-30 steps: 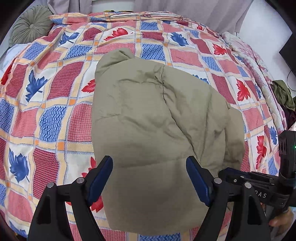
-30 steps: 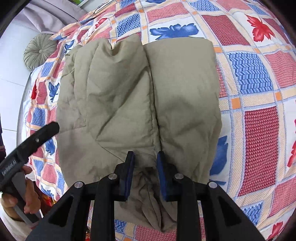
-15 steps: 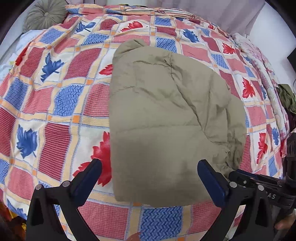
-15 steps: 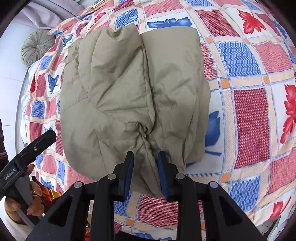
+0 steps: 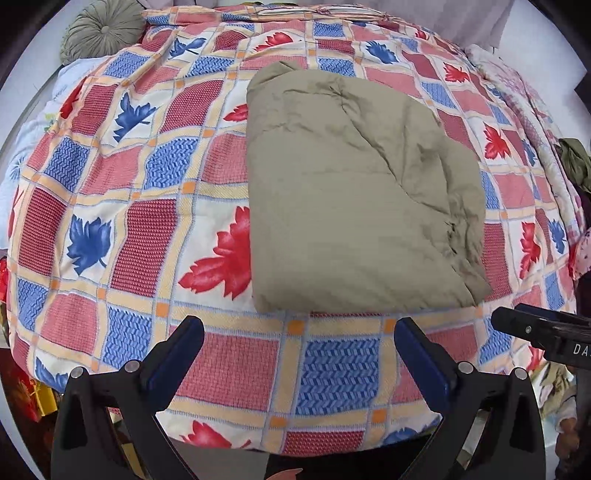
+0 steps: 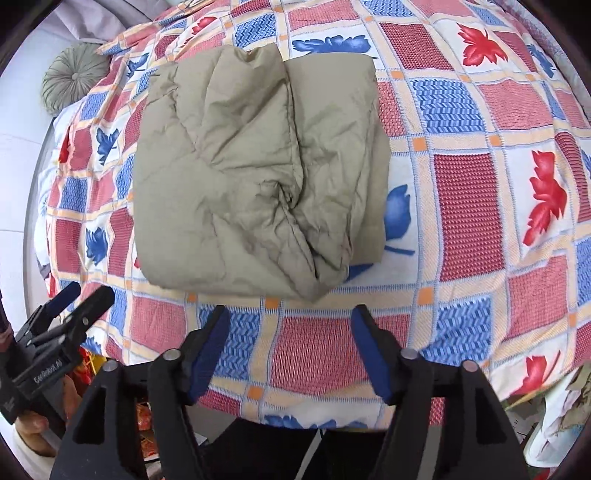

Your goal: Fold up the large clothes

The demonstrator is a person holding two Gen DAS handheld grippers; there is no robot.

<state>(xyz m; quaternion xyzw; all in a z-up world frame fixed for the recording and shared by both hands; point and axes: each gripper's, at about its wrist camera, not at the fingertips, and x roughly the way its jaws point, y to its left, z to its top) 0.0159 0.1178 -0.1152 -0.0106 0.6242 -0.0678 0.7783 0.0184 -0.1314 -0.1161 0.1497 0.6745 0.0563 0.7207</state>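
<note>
We see a bed covered by a patchwork-print bedspread [image 5: 155, 229] of red, blue and cream squares with red and blue maple leaves. At its far left corner sits a round, pleated sage-green cushion [image 5: 101, 33] with a centre button. Behind the bed hangs a pale grey curtain [image 5: 476, 18] beside a white wall [image 5: 546, 59]. Even, soft light falls across everything.
</note>
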